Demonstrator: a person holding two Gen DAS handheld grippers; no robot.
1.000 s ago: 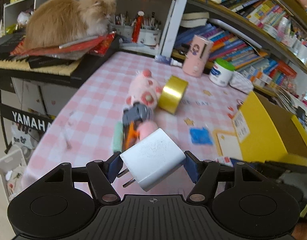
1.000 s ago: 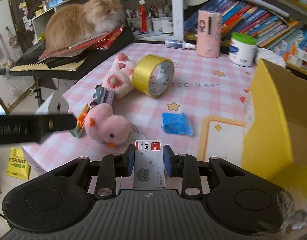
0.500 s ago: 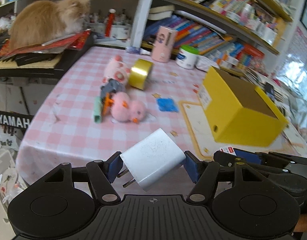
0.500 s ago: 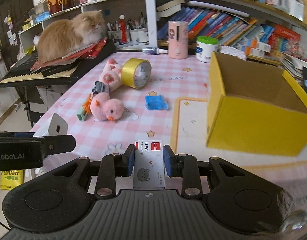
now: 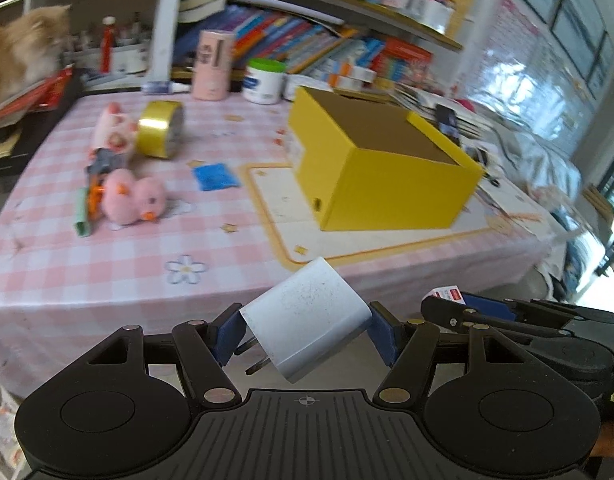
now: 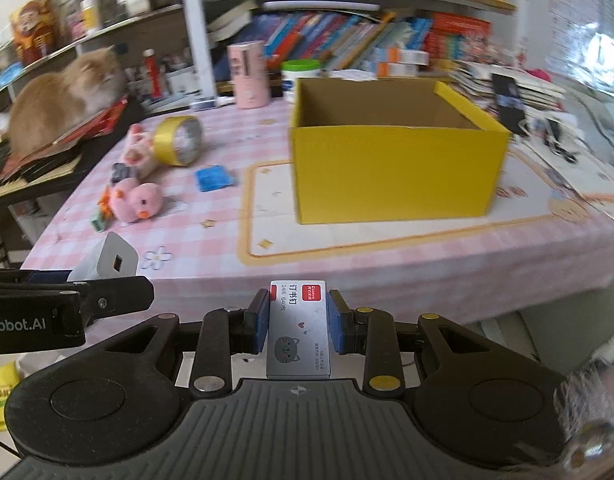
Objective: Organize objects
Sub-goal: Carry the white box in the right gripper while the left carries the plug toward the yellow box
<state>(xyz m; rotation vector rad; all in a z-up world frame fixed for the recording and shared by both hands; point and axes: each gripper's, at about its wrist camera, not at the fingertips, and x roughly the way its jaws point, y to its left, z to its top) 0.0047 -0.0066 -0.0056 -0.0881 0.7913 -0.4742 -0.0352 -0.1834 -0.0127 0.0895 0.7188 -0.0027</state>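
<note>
Closest to me, the left gripper (image 5: 305,330) clamps a white plug-in charger (image 5: 307,318) between its blue pads, the block skewed and its two prongs poking down toward the handle. Beside it the right gripper (image 6: 299,320) is closed on a small staple box (image 6: 299,326), a flat grey packet with a cat drawn on it, held with its long side running forward along the fingers. Both tools hang off the near edge of the table (image 6: 387,264), short of the pink checked cloth, about level with each other. Ahead stands the open yellow box (image 6: 395,168) on a cream mat, its mouth facing up and, as far as I can see in, nothing inside. From the right gripper the box lies almost dead ahead and slightly right; from the left gripper it sits forward and off to the right, so I judge the right hand the better placed to drop first, and each load must rise over the near wall before release. Left of the box, loose things wait: a blue packet (image 6: 213,178), a pink plush duck (image 6: 141,202), a roll of gold tape (image 6: 179,140). Farther back, an orange cat (image 6: 63,96) sits beside the bookshelves.
</note>
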